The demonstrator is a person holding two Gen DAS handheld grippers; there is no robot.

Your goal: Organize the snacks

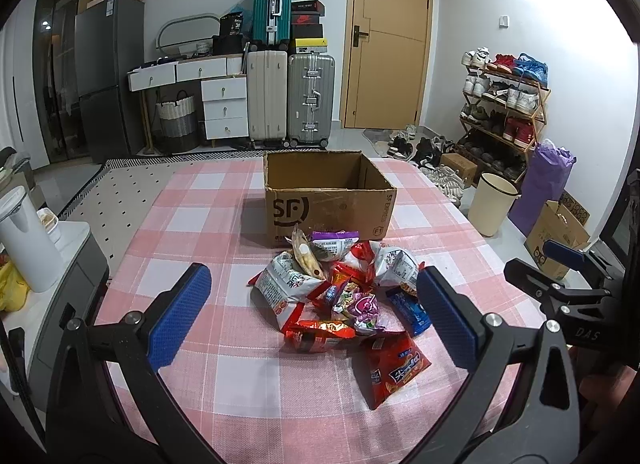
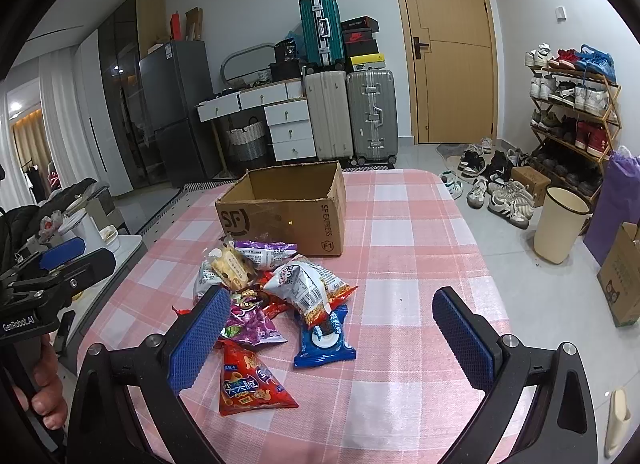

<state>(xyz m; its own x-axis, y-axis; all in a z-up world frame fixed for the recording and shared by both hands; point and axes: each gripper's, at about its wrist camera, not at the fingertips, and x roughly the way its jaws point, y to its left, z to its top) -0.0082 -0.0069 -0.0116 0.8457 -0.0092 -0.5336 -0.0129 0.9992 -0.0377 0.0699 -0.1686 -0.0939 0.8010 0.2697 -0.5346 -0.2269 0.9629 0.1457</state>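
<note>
A heap of snack packets (image 1: 340, 288) (image 2: 272, 288) lies on the pink checked tablecloth (image 1: 208, 380) (image 2: 400, 264), just in front of an open, empty cardboard box (image 1: 328, 200) (image 2: 288, 212). A red triangular crisp bag (image 1: 394, 370) (image 2: 252, 384) and a blue biscuit pack (image 1: 410, 310) (image 2: 326, 344) sit nearest me. My left gripper (image 1: 316, 316) hovers open above the heap's near side, holding nothing. My right gripper (image 2: 332, 340) is open too, to the right of the heap and over the blue pack. Each gripper shows at the edge of the other's view.
A small side table with a white kettle (image 1: 24, 240) stands left of the table. On the floor to the right are a cream bin (image 1: 494, 204) (image 2: 560, 224), a cardboard carton (image 1: 556, 236), shoes and a shoe rack (image 2: 572, 116). Suitcases (image 1: 288, 100) stand behind.
</note>
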